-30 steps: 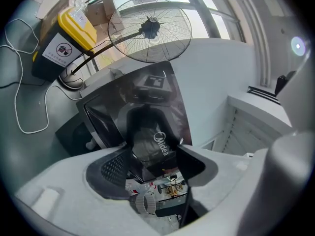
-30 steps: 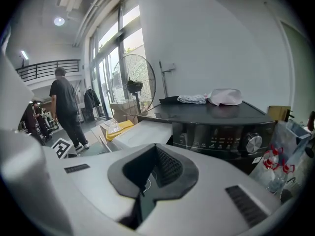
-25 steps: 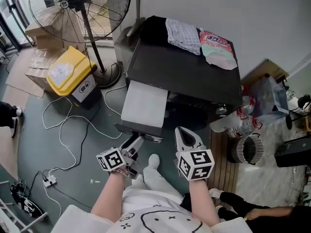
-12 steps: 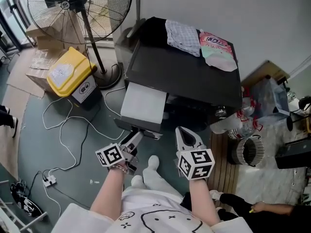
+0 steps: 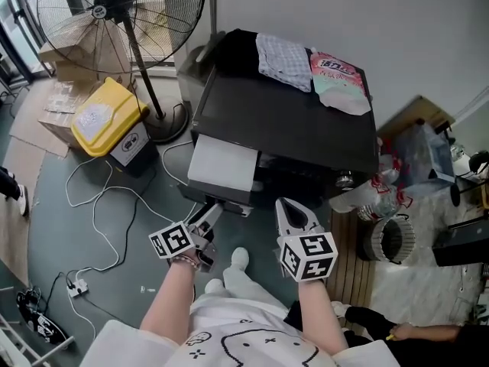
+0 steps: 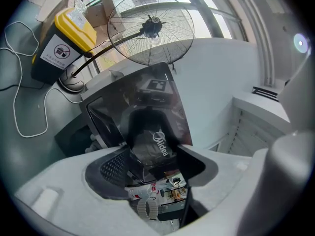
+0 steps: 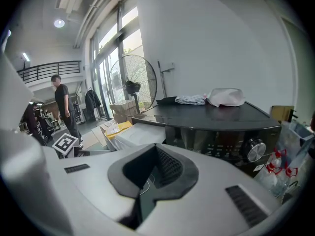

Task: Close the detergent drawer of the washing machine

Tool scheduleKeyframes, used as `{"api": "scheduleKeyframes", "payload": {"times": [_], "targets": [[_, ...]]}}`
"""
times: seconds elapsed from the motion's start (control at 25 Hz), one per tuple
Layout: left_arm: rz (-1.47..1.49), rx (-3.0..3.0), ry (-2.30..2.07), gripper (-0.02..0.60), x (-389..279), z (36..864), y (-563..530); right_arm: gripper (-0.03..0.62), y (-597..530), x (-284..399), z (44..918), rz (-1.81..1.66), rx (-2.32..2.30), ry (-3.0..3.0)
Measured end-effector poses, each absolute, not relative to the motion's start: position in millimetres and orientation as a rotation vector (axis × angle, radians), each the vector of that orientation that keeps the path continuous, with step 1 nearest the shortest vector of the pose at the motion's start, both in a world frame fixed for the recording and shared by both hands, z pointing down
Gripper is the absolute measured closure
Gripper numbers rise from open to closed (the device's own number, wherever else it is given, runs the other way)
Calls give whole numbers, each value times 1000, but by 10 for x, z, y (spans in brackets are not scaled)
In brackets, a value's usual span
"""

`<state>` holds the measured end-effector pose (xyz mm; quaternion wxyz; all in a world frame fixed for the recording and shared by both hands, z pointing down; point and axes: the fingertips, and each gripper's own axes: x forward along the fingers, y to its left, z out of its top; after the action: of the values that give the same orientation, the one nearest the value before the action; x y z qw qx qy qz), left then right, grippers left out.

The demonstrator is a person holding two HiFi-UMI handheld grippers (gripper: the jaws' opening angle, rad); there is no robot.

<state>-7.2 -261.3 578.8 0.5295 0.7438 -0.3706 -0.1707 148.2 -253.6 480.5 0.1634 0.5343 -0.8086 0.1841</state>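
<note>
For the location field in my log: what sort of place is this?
Probably a workshop or lab hall, not a home laundry: the washing machine stands beside a pedestal fan and a yellow bin, near tall windows.

The pulled-out detergent drawer (image 5: pixel 221 165) juts from the washing machine (image 5: pixel 290 121) toward 6 o'clock. Open floor (image 5: pixel 145 228) lies at 8 o'clock (loose cables (image 5: pixel 99 205) trail there). The fan stand (image 5: pixel 141 60) and yellow bin (image 5: pixel 107 117) crowd 10 o'clock, and bottles (image 5: pixel 367 193) block 3 o'clock.
</note>
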Motion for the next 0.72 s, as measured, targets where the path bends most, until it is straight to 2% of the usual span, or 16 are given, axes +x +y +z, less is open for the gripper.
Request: {"api": "scheduleKeyframes", "payload": {"times": [0.72], "targets": [[-413, 1755, -931, 295, -8, 5772, -3057, 600, -2745, 1523, 4773, 513, 1512, -2319]]}}
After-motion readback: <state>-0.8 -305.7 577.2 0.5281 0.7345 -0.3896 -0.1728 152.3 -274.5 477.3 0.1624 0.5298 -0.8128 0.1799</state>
